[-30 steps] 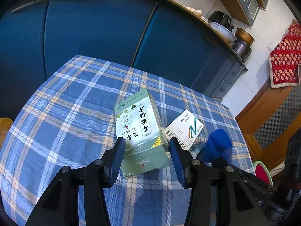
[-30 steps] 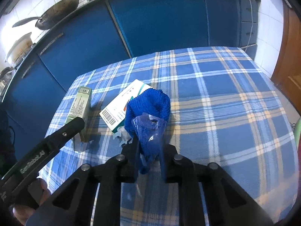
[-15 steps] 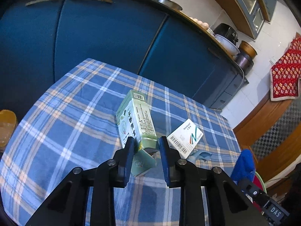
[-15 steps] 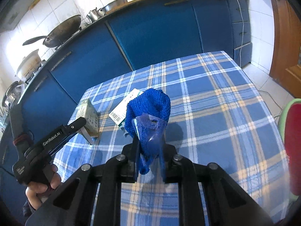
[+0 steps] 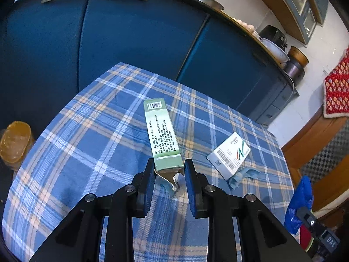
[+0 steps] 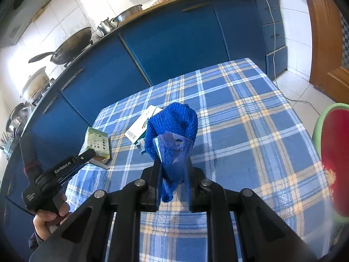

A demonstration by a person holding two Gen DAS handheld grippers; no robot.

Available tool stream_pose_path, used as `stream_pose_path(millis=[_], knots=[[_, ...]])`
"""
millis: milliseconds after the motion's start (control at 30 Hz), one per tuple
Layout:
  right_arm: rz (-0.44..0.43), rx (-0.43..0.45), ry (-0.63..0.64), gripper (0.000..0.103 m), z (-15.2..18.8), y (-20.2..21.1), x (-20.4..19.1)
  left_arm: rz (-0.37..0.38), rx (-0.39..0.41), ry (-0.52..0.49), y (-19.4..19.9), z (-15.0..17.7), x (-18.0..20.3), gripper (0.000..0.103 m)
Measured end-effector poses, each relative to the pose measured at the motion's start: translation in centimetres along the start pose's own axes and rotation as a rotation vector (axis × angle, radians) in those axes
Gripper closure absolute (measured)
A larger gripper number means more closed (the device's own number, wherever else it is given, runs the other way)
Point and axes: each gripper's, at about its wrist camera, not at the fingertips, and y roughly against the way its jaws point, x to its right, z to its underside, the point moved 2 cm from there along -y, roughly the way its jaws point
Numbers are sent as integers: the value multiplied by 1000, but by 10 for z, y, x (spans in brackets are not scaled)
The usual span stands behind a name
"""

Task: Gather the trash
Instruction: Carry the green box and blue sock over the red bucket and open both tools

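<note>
Two jaws-gripped items: green carton [image 5: 163, 135], blue cloth [image 6: 172, 131]

White box [image 5: 229, 155] on table [image 5: 87, 148], right of green carton [image 5: 163, 133].

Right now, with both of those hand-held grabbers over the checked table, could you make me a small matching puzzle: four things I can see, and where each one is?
Things:
1. green carton
2. blue knitted cloth
3. white box
4. wok

Places:
A. lying flat on the checked tablecloth
B. pinched in the right gripper
C. up on the counter behind the table
D. pinched at one end in the left gripper, tilted up

Pairs: 1-D, 2-B, 3-A, 4-C
</note>
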Motion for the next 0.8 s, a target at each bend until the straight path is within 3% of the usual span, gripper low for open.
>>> stream_pose_path(millis=[300, 800], knots=[[1, 18, -18, 83, 3, 14, 9, 39, 18, 0, 8, 0, 1, 78], [34, 75, -93, 83, 14, 59, 44, 184, 21, -143, 52, 22, 66, 78]])
